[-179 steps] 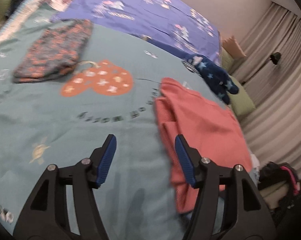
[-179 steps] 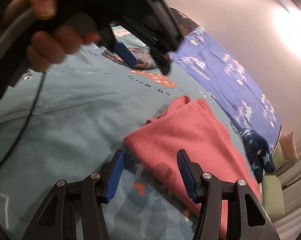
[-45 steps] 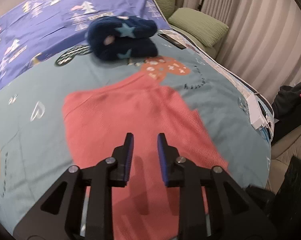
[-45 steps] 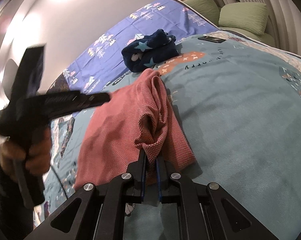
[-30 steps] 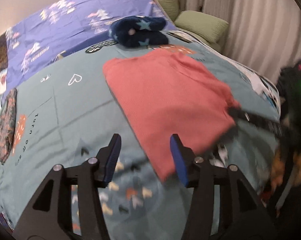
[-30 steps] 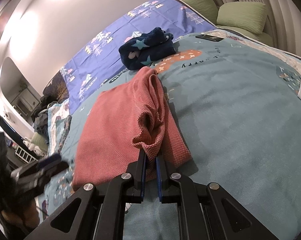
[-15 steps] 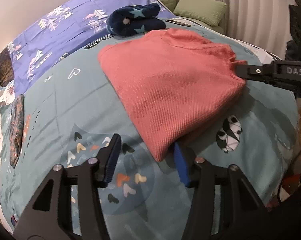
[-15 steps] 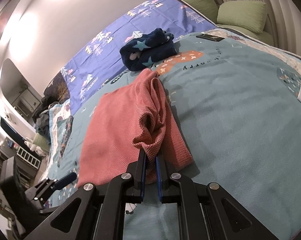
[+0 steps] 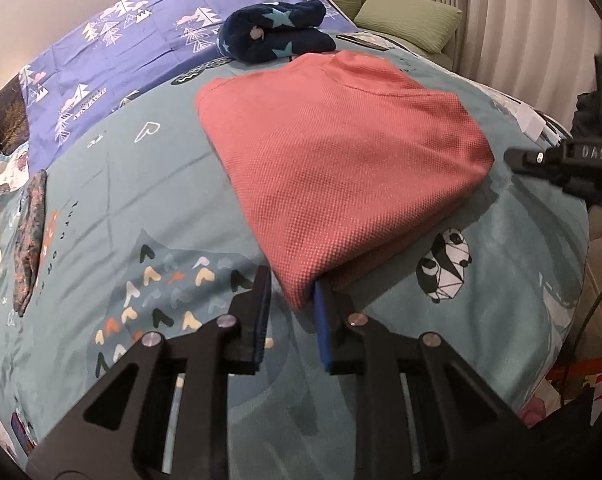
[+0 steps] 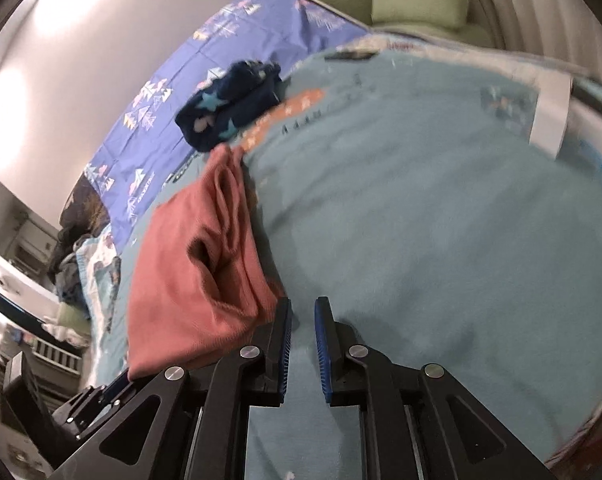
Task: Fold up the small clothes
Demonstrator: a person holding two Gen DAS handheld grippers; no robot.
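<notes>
the left gripper has just been closing around the near corner of the red garment, pads not yet pressing. the right gripper stands released, empty, the garment lying to its left. soft, light, floppy knit: probably best pinched at corners through all layers.

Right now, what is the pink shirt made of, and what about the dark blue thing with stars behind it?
The pink shirt looks like a knitted fabric, probably cotton, with a matte finish: its surface shows a fine waffle-like grid of little bumps. The dark blue thing with stars looks like soft fleece or plush: it sits puffy and rounded with a fuzzy surface, though it is too far off to be sure.
</notes>
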